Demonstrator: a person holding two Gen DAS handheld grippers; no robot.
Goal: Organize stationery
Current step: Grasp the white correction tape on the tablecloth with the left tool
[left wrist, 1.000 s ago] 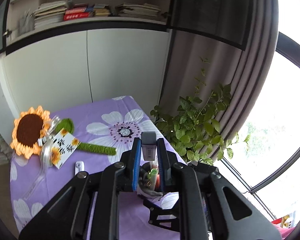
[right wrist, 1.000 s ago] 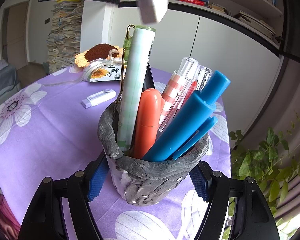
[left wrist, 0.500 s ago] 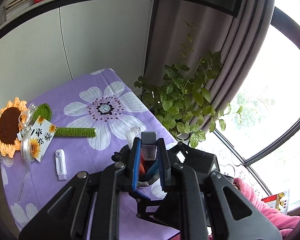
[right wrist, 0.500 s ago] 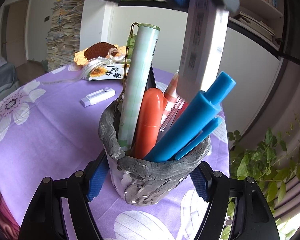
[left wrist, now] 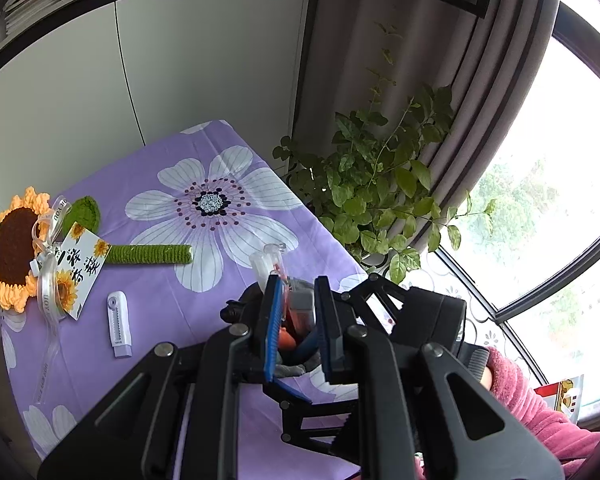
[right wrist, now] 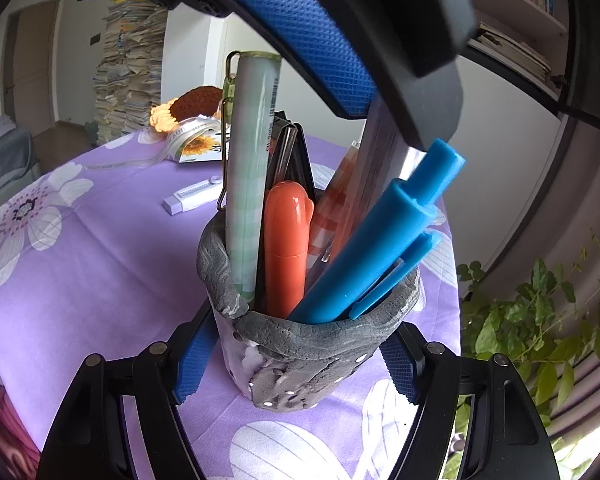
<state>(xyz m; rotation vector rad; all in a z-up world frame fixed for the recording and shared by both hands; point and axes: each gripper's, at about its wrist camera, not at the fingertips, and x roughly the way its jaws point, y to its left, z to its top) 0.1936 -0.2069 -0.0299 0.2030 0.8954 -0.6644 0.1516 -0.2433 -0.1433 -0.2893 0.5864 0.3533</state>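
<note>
Grey pen cup (right wrist: 312, 344) sits on the bench (right wrist: 99, 272) (purple floral cloth), packed with blue pen (right wrist: 376, 248), orange marker (right wrist: 285, 248), green checked tube (right wrist: 249, 168). Right hand-held gripper (right wrist: 295, 364) grasps the cup, blue pads against both sides. Left hand-held gripper (left wrist: 297, 328) is clenched on a grey-capped white stick (left wrist: 302, 308), directly above the cup. Right view shows the stick's lower end (right wrist: 380, 176) already down among the pens; left view hides that behind its own fingers. Only the left view shows the crochet sunflower (left wrist: 15, 252) whole and the white correction tape (left wrist: 118, 324) lying well apart from the cup. Stick's label is too blurred to read; cup bottom is cut off by fingers.
</note>
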